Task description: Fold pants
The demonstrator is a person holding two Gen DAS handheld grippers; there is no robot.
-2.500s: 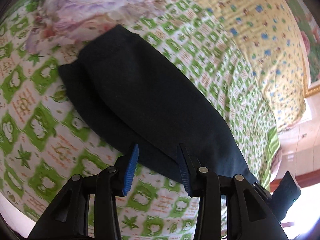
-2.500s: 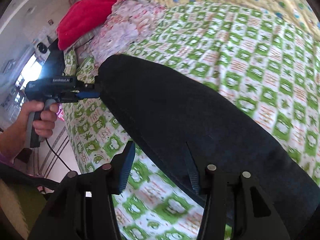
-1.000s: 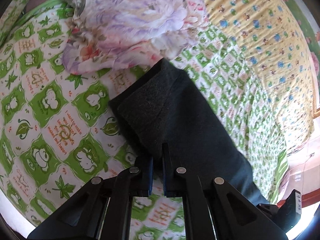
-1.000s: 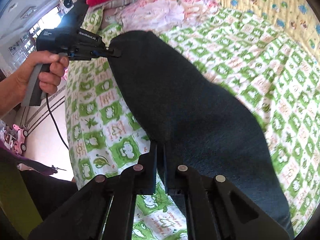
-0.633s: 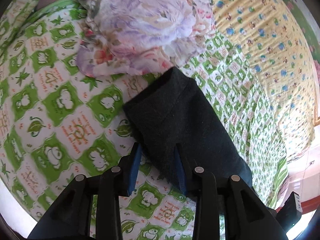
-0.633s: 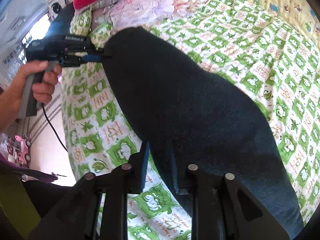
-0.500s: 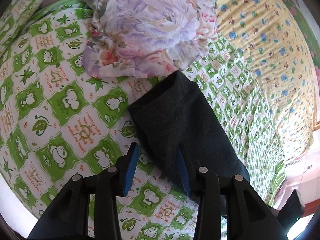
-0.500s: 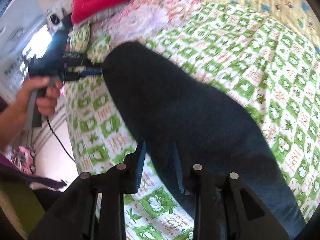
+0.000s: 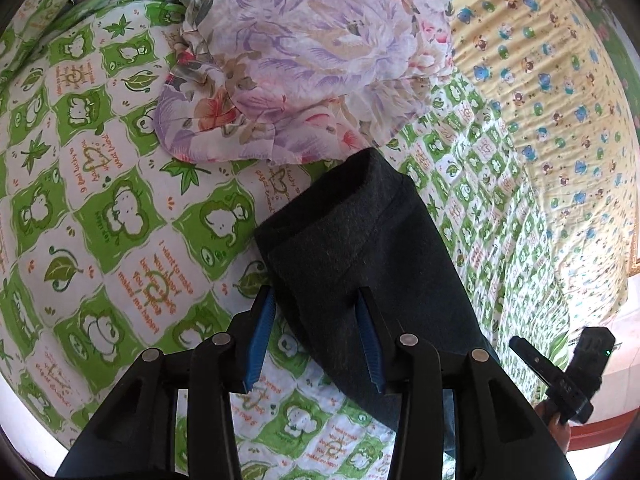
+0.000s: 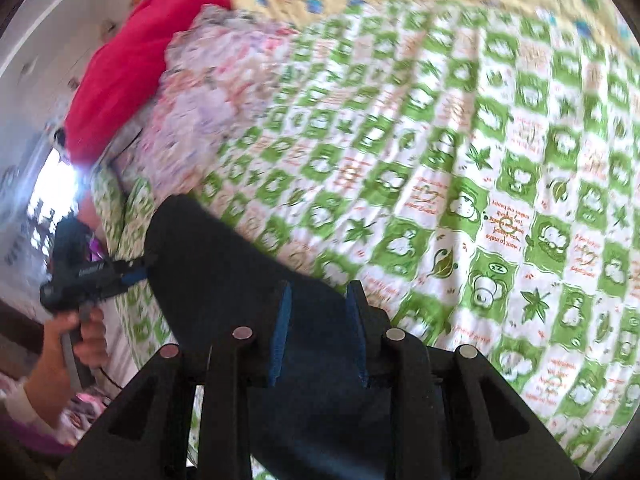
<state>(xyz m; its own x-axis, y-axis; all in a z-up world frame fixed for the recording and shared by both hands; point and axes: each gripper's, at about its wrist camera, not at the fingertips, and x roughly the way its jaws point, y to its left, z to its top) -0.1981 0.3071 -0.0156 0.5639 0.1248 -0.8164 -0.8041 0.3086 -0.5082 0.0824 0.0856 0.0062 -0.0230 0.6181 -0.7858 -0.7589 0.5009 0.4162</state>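
1. Left wrist view: the left claw (image 9: 316, 332) was clenched on the near edge of the pants (image 9: 360, 248) a second ago; its jaws have just been opening and now stand apart, with the dark cloth between them but not pinched.
2. Right wrist view: the right claw (image 10: 318, 330) has likewise just let go, its blue pads (image 10: 282, 332) parted above the cloth, and the blur fits a hand swinging away to the right.
3. My reading: both releases mean one fold has been laid down and the next grasp is still to come.
4. Dark grey and folded into a long narrow band, the pants lie flat on the bed's green-and-white sheet (image 9: 120, 216); their far end stops just short of a crumpled floral cloth (image 9: 304, 56), and a stepped edge there shows two layers stacked.
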